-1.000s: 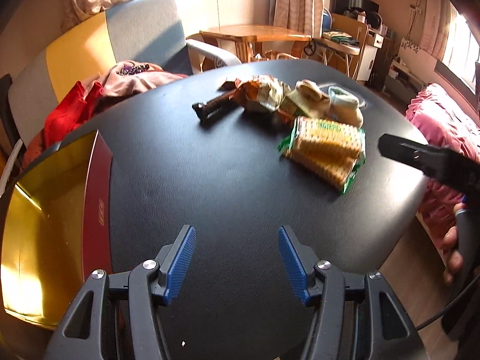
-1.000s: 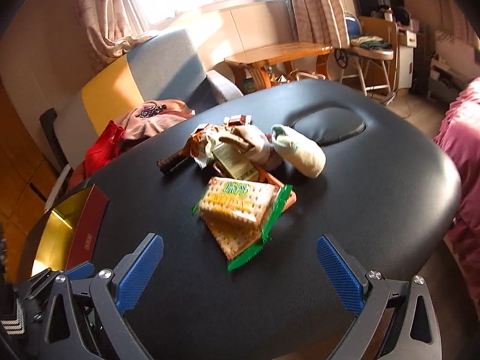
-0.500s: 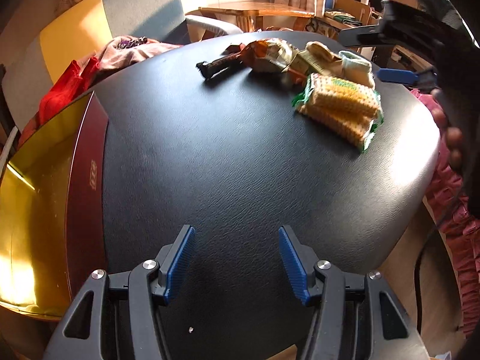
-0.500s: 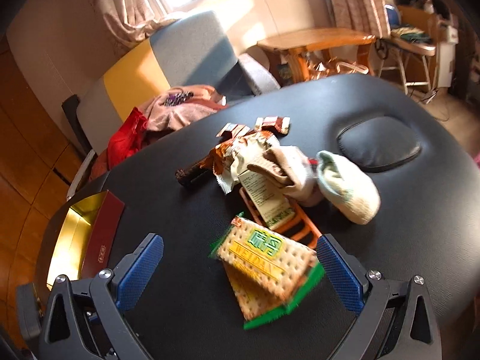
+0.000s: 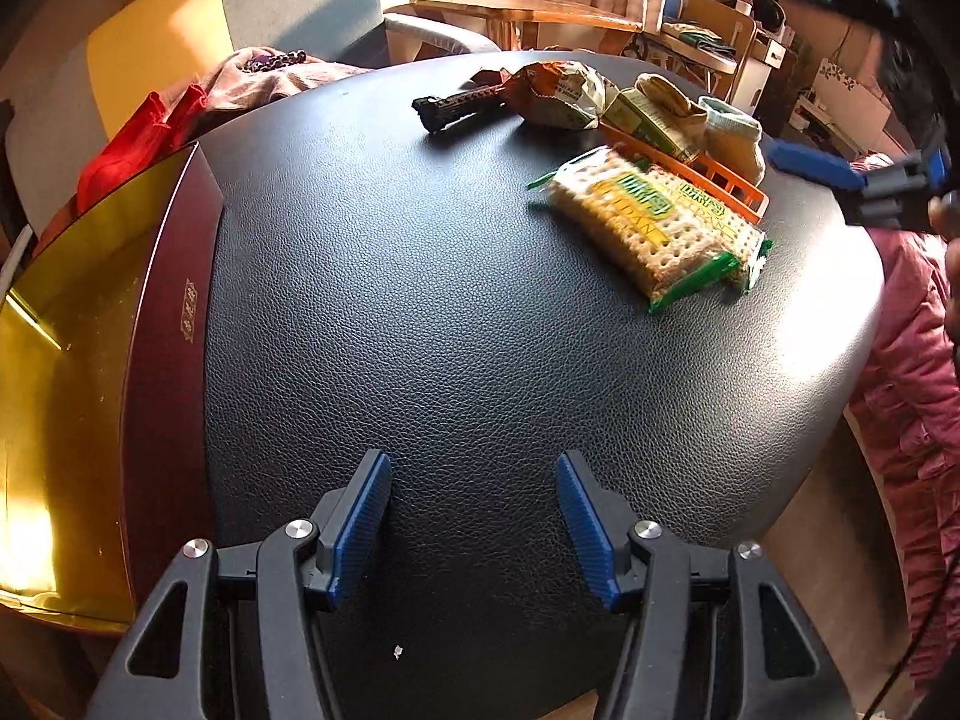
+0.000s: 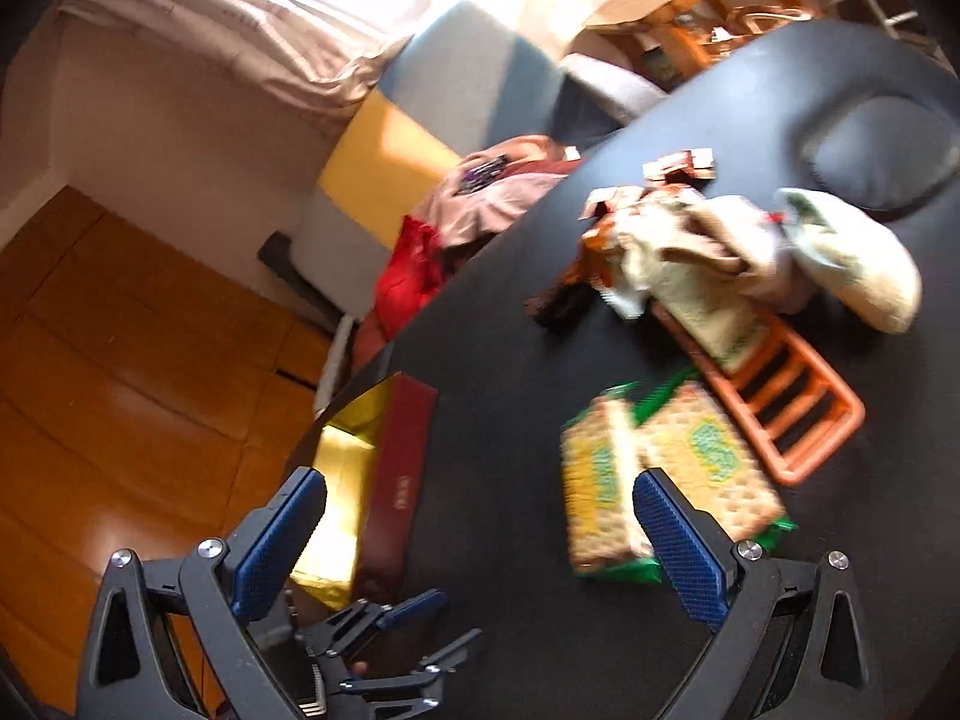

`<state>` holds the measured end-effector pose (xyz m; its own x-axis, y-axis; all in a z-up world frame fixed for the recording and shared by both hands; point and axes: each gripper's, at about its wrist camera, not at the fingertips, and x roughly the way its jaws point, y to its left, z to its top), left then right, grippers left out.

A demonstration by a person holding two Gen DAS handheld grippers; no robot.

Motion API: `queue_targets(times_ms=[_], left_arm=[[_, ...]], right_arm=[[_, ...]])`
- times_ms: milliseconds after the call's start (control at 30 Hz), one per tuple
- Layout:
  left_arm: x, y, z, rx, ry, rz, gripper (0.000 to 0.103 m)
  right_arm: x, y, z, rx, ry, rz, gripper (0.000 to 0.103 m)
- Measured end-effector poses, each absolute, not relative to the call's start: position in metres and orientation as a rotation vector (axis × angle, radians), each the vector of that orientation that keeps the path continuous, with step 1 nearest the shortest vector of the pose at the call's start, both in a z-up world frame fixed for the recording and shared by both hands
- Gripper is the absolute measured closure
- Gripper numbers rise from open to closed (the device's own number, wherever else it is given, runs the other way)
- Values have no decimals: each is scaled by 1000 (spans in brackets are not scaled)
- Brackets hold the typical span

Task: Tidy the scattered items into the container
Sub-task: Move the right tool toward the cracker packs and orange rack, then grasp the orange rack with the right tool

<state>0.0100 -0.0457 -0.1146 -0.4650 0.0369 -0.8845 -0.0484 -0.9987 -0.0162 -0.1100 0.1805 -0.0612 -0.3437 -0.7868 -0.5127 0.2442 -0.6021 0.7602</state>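
Observation:
My left gripper (image 5: pixel 474 510) hangs open and empty over the near part of the black padded table (image 5: pixel 450 312). To its left lies the container, a dark red box (image 5: pixel 180 312) with a gold inside. Far right on the table lie two cracker packs (image 5: pixel 648 222), an orange plastic rack (image 5: pixel 729 183), pale socks (image 5: pixel 735 141), a crumpled snack bag (image 5: pixel 558 90) and a dark bar (image 5: pixel 456 105). My right gripper (image 6: pixel 480 516) is open, tilted and raised, with the cracker packs (image 6: pixel 660 480) just past its right finger. The box (image 6: pixel 396 480) shows beyond its left finger.
A yellow and grey chair (image 5: pixel 180 42) with red and pink clothes (image 5: pixel 144 132) stands behind the box. A wooden table (image 5: pixel 510 6) and cluttered shelves fill the back. Pink bedding (image 5: pixel 906 360) lies past the table's right edge, with wooden floor (image 6: pixel 120 330) to the left.
My right gripper has risen and rolled sideways above the cracker packs, and its view is blurred. The left gripper has barely shifted. No item on the table has moved.

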Motion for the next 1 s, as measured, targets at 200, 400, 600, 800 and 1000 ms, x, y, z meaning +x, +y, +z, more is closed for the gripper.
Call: queue_targets(times_ms=[200, 400, 600, 800, 1000], left_arm=[[-7, -33, -86, -1478, 7, 2667, 45], [-55, -8, -67, -1413, -4, 2641, 45], [-88, -1, -80, -1468, 15, 2637, 45], [-121, 6, -93, -1524, 35, 2632, 45], [-138, 13, -107, -1558, 94, 2615, 45]], right_arm=[[-92, 237, -81, 1239, -915, -2102, 0], [-86, 277, -83, 1239, -1005, -2163, 0], [-127, 283, -44, 1135, -951, -2218, 0], [-189, 247, -27, 1148, -844, -2144, 0], [-235, 184, -49, 1289, -680, -2152, 0]])
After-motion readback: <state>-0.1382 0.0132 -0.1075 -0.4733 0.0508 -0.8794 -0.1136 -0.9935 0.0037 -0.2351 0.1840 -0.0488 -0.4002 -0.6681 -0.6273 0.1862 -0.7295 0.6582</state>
